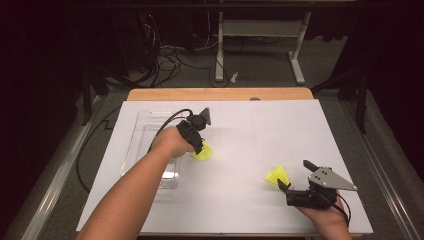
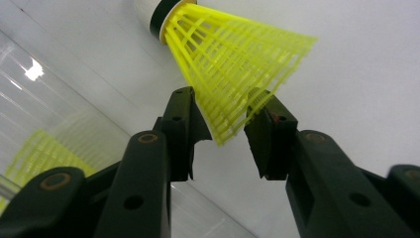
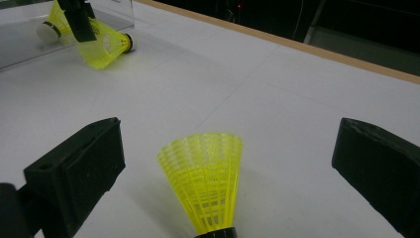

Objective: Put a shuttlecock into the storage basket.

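Observation:
A yellow shuttlecock point(image 1: 205, 153) lies on the white table point(image 1: 240, 210) beside a clear box. My left gripper point(image 1: 201, 148) reaches down over it. In the left gripper view the mesh skirt point(image 2: 233, 59) sits between the two black jaws, which stand close on either side without squeezing it; my left gripper point(image 2: 223, 130) is open. A second yellow shuttlecock point(image 1: 276, 176) lies at the front right. It lies with its skirt point(image 3: 205, 173) pointing away, between the wide-open jaws of my right gripper point(image 3: 228, 163), touching neither. My right gripper point(image 1: 295, 176) rests low on the table.
A clear plastic box point(image 1: 145, 125) stands at the table's left, just behind the left hand, with another yellow shuttlecock point(image 2: 37, 153) inside. A wooden table edge point(image 1: 220, 94) runs along the back. Cables and a desk frame point(image 1: 260, 30) stand on the floor beyond.

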